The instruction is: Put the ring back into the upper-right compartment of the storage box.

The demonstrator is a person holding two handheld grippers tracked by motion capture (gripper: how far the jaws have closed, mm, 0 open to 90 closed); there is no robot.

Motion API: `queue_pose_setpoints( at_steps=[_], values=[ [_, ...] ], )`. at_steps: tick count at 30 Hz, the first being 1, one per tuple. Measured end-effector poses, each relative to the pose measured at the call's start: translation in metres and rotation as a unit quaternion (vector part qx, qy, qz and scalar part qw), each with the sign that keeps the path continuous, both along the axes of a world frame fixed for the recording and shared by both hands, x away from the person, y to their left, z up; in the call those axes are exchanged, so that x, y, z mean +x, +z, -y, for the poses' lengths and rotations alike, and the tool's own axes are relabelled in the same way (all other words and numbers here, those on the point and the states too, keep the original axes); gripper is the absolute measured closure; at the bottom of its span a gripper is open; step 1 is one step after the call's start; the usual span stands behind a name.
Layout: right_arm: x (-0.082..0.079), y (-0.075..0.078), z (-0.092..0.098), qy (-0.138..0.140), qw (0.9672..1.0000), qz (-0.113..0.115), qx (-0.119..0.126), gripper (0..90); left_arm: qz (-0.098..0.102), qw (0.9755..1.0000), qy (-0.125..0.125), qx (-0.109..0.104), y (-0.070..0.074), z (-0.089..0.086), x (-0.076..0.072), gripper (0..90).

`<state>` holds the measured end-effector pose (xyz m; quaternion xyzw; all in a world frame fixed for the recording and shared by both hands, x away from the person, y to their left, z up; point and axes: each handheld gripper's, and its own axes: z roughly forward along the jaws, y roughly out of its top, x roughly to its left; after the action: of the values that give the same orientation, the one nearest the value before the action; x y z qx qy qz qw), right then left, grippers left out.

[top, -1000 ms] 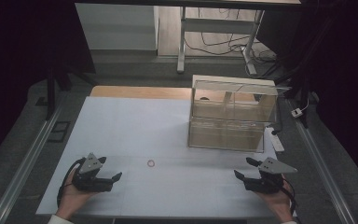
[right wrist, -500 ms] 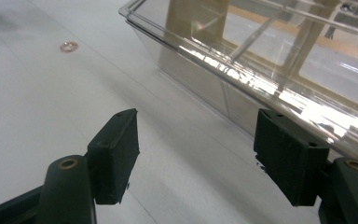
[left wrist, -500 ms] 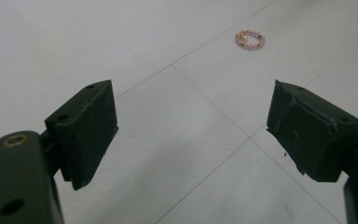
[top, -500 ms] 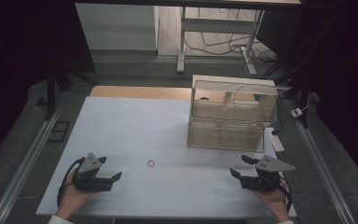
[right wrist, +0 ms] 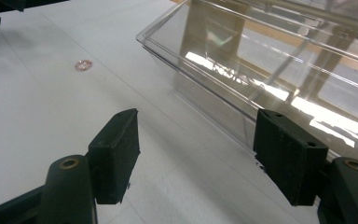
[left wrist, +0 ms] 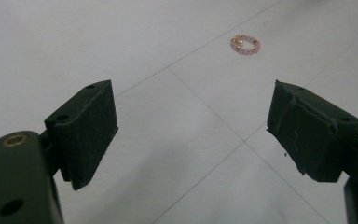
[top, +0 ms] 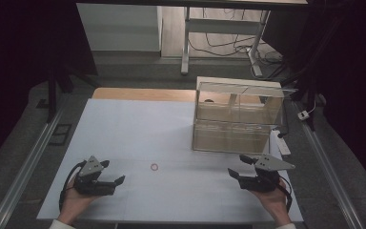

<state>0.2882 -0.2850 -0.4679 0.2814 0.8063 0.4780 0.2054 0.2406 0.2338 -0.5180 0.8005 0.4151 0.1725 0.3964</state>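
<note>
Bracelet (top: 154, 167), small pink bead ring with a few gold beads, lies flat on the white table (top: 133, 124), roughly midway between the two grippers and a bit ahead of both. From above it's tiny, just a faint ring; bead detail only resolves in the left gripper view (left wrist: 245, 44), and even there it's soft. In the right gripper view it's a pinkish smudge (right wrist: 83, 65), far off to the upper left.

Left gripper (top: 112, 177), (left wrist: 191, 128): jaws wide apart, nothing between them. Bracelet sits well ahead of the jaws, slightly toward the right-hand jaw's side in that view, no contact. Bases of both jaws are cut off by the frame edge.

Right gripper (top: 238, 168), (right wrist: 196, 154): jaws also wide apart, empty, held just in front of the clear plastic box (top: 238, 117), (right wrist: 279, 65). Its right-hand jaw is near the box's front wall; can't tell if it touches. Bracelet is well apart from this gripper.

Box is a two-tier clear organizer; reflections and glare make the contents hard to read. A dark small spot shows in the upper left compartment, can't identify it. Box's far end is cut off in the right gripper view.

Both hands come in from the bottom edge of the high view, forearms mostly cropped. Room around the table is dark; table legs and cables behind are barely legible.
</note>
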Motion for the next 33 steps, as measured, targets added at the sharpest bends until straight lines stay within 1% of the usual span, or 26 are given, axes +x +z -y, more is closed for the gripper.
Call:
queue_pose_setpoints(
  at_steps=[1, 3, 4, 6, 7, 13, 16, 17, 24, 33],
  values=[
    [0.001, 0.001, -0.004, 0.005, 1.0, 0.002, 0.003, 31.0, 0.0, 1.0, -0.001, 0.0, 0.0, 0.0, 0.0, 15.8],
    [0.001, 0.001, -0.006, 0.008, 1.0, 0.003, 0.002, 31.0, 0.001, 1.0, -0.001, 0.001, 0.0, 0.0, 0.0, 15.8],
    [0.001, 0.003, -0.01, 0.012, 0.9999, 0.002, 0.001, 31.0, 0.001, 1.0, -0.002, 0.002, 0.0, 0.0, 0.0, 15.8],
    [0.001, 0.003, -0.012, 0.012, 0.9999, 0.002, 0.002, 31.0, 0.002, 1.0, -0.001, 0.004, 0.0, 0.001, 0.0, 15.9],
    [0.001, 0.005, -0.015, 0.018, 0.9998, 0.001, 0.004, 31.0, 0.001, 1.0, -0.001, 0.005, -0.001, 0.001, 0.0, 15.9],
    [0.002, 0.008, -0.025, 0.026, 0.9996, 0.001, 0.008, 31.0, -0.001, 1.0, -0.005, 0.008, -0.002, 0.001, 0.001, 15.9],
    [0.002, 0.009, -0.029, 0.027, 0.9996, 0.0, 0.005, 31.1, -0.001, 0.9999, -0.005, 0.009, -0.002, 0.002, 0.0, 15.9],
    [0.002, 0.009, -0.031, 0.03, 0.9995, -0.001, 0.008, 31.2, -0.001, 0.9999, -0.005, 0.01, -0.002, 0.002, 0.0, 15.9],
    [0.004, 0.009, -0.043, 0.045, 0.999, -0.007, 0.005, 31.5, -0.002, 0.9999, -0.007, 0.009, -0.002, 0.002, 0.0, 16.2],
    [0.007, 0.008, -0.067, 0.071, 0.9974, -0.011, -0.002, 32.1, -0.002, 0.9999, -0.01, 0.009, -0.002, 0.003, 0.0, 16.5]
  ],
)
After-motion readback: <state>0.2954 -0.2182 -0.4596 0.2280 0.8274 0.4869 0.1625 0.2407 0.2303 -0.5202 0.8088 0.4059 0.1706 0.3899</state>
